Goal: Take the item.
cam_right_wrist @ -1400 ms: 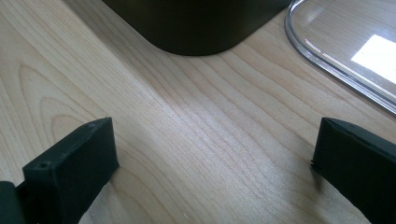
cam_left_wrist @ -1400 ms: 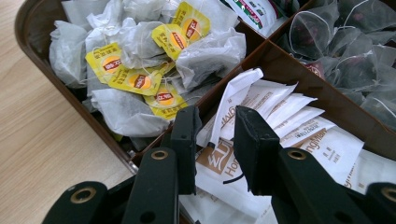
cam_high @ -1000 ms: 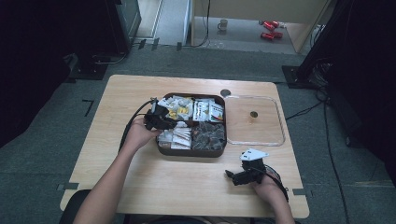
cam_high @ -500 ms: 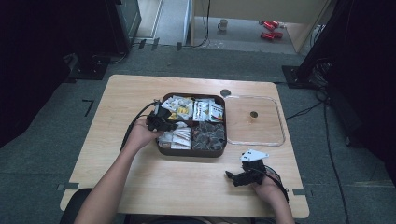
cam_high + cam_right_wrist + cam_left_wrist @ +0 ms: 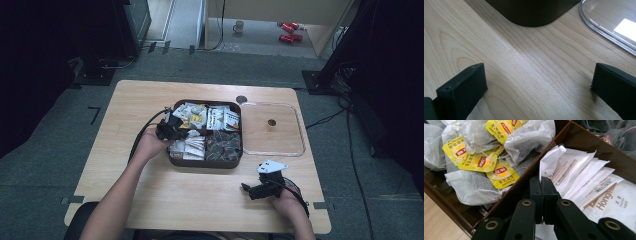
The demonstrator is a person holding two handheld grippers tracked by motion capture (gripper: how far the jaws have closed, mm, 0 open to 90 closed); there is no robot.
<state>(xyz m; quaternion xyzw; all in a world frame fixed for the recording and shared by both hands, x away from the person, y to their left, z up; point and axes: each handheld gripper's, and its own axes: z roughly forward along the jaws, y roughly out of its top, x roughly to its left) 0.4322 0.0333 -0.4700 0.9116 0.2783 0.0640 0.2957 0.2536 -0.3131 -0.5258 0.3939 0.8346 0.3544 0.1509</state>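
A dark brown divided box point(image 5: 205, 163) sits mid-table. Its near-left compartment holds white sachets point(image 5: 187, 146), and the far-left one holds tea bags with yellow tags point(image 5: 191, 115). My left gripper point(image 5: 172, 128) reaches into the box from its left side. In the left gripper view its jaws have just been closing, and the left gripper point(image 5: 544, 185) is now shut on the upper corner of a white sachet point(image 5: 552, 155), beside the tea bags point(image 5: 481, 161). My right gripper point(image 5: 250, 190) rests near the table's front right edge, open with only bare wood between its jaws point(image 5: 536, 82).
A clear lid point(image 5: 272, 151) lies flat to the right of the box; its rim point(image 5: 604, 27) and a box corner point(image 5: 531, 12) are ahead of the right gripper. The other compartments hold dark packets point(image 5: 225, 145) and mixed packets point(image 5: 223, 119).
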